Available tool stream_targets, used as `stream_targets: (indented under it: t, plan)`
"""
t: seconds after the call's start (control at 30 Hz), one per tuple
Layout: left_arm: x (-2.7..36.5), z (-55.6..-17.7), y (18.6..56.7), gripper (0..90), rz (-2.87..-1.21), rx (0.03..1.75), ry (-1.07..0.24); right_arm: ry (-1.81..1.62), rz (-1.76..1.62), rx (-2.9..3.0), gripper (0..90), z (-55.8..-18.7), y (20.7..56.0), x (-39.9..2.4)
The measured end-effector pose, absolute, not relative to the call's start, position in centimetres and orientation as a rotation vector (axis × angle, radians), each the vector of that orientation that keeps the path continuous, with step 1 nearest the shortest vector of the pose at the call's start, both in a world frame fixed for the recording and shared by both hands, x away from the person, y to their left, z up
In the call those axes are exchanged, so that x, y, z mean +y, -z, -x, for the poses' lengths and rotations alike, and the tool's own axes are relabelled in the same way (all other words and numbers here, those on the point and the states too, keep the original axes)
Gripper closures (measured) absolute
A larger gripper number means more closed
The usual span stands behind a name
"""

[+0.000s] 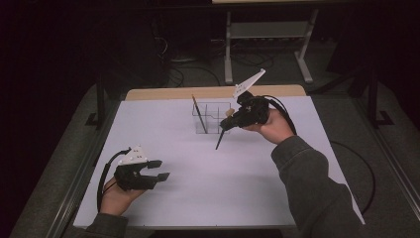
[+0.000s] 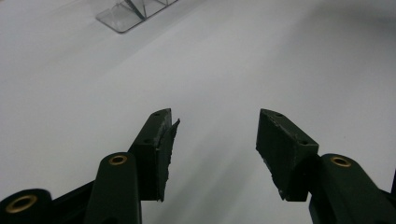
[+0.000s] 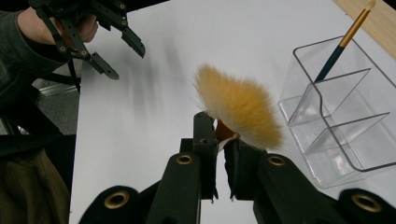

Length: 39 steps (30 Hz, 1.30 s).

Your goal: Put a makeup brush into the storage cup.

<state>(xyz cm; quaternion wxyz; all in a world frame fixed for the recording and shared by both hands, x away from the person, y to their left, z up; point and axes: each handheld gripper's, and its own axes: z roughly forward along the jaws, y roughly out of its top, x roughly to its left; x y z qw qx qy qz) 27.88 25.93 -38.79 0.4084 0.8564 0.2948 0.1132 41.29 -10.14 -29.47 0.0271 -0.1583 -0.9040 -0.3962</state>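
On white table (image 1: 198,188), clear organizer (image 1: 212,118), dim room, perhaps cables

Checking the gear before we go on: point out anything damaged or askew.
The left tool's left pad has a ragged, torn edge peeling off its jaw. The brush in the right tool sits tilted, gripped just below its bristles. The organizer looks fine.

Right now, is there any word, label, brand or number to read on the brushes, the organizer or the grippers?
None. The brush in the right gripper, the other brush, the clear organizer and the left gripper bear no print that can be read; the white table has no markings either.
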Motion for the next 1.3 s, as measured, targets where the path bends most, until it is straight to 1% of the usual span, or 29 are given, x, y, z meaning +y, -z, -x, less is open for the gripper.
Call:
stream_targets:
  t: [0.57,1.3]
  plan:
    - [26.4,-27.8,38.8,40.6,-2.157,0.763,-0.287,1.226,0.474,-2.840,82.5,-42.5,27.5,-9.4]
    - [26.8,-27.7,38.5,39.6,-2.136,0.766,-0.307,1.186,0.539,-2.885,82.5,-45.0,25.2,-8.9]
